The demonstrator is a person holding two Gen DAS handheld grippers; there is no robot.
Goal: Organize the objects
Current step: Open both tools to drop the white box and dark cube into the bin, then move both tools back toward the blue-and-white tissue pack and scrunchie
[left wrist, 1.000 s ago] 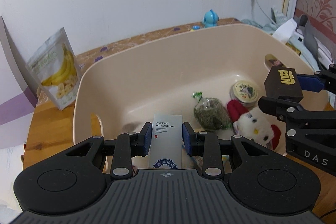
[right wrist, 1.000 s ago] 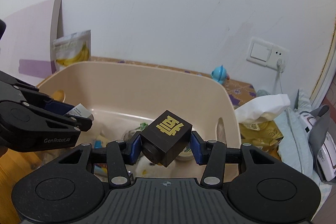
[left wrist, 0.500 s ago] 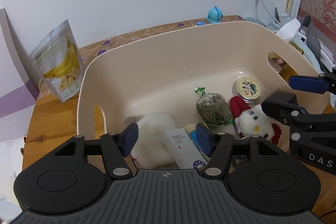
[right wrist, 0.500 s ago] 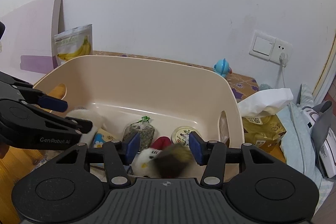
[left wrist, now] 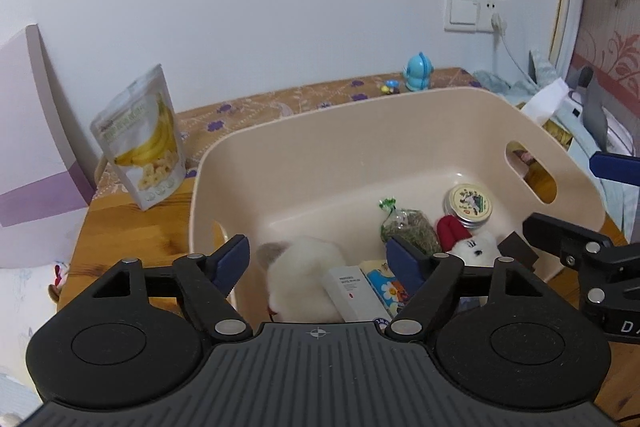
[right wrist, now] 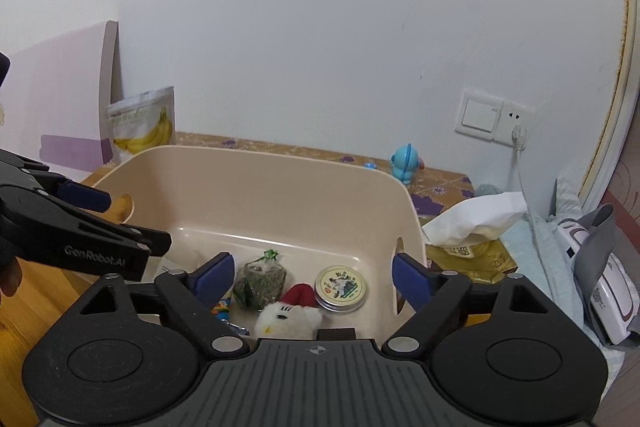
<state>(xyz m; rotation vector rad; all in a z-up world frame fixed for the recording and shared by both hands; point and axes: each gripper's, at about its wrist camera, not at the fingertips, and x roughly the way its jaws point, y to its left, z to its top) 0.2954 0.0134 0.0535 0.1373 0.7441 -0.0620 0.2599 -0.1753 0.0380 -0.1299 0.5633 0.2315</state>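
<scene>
A beige plastic bin [left wrist: 360, 115] [right wrist: 256, 163] sits on the wooden table. Inside lie a white hotel-supplies packet [left wrist: 354, 291], a white plush [left wrist: 300, 271], a green herb bag [left wrist: 408, 233] [right wrist: 260, 283], a round tin [left wrist: 468, 205] [right wrist: 340, 289], a red-and-white plush toy [left wrist: 468, 241] [right wrist: 290, 315] and a dark brown cube [left wrist: 516, 251] [right wrist: 336, 334]. My left gripper [left wrist: 318, 261] is open and empty above the bin's near left side. My right gripper [right wrist: 310, 277] is open and empty above the bin's near right side.
A banana chips pouch [left wrist: 140, 143] [right wrist: 142, 123] stands left of the bin. A blue toy figure [left wrist: 418, 71] [right wrist: 406, 163] stands by the wall. A tissue pack [right wrist: 476, 223] and a white appliance [right wrist: 600, 287] lie to the right. A purple-striped board [left wrist: 32, 131] leans at left.
Both grippers opened. The white packet dropped from the left gripper and the brown cube from the right one into the bin. Both grippers pulled back and up.
</scene>
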